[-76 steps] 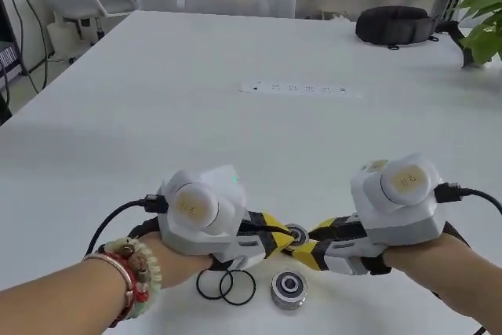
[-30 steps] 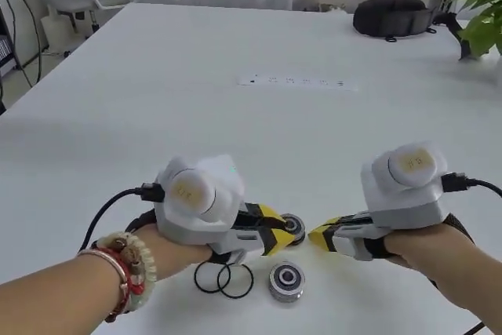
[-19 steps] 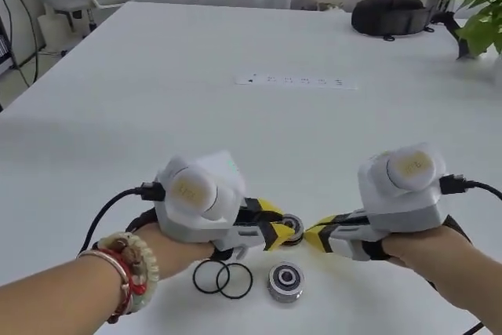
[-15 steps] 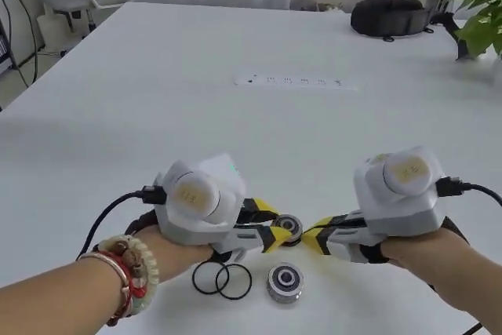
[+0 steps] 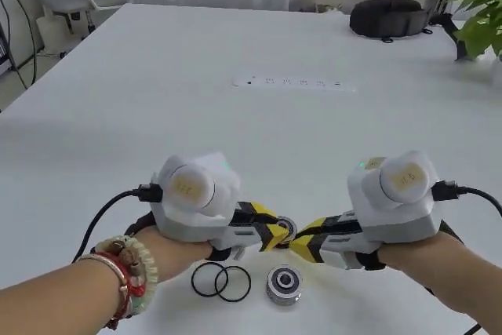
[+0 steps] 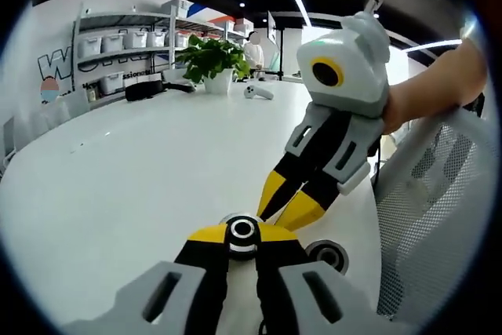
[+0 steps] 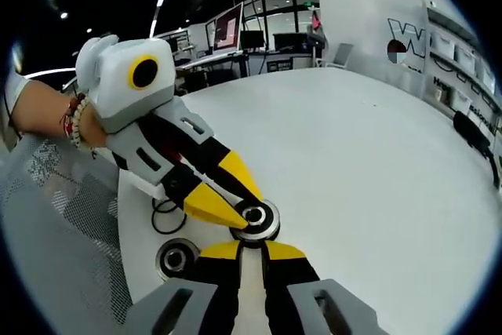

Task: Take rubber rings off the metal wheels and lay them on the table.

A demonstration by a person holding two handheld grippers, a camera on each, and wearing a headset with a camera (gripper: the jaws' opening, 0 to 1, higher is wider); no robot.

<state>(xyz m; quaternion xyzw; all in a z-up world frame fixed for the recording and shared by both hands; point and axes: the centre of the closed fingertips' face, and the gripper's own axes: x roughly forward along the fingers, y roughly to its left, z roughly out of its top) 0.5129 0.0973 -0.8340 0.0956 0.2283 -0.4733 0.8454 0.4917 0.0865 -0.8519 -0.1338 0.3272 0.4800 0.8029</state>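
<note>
- The left gripper (image 5: 272, 234) has its yellow-tipped jaws clamped on a small metal wheel (image 5: 283, 226); this held wheel sits just above the table (image 5: 235, 131), its round face turned up towards the person and its axle roughly upright, a little tilted
- The right gripper (image 7: 249, 250) points left at it, jaws drawn together, tips against the wheel's near rim; whether they pinch a rubber band there I cannot tell
- The two tools meet nose to nose, long bodies in one line across the near part of the table
- A loose wheel (image 5: 283, 285) lies flat just near of them, hub hole up; shiny steel, dark band round its edge
- Two rubber rings (image 5: 220, 281) lie flat to its left, thin black hoops overlapping each other, under the left tool's body
- All this sits close to the table's near edge; the smooth white top is wide open to the far side, left and right
- Far off lie a white power strip (image 5: 286, 82), a black bag (image 5: 390, 17) and a green plant (image 5: 480, 21) at the far right
</note>
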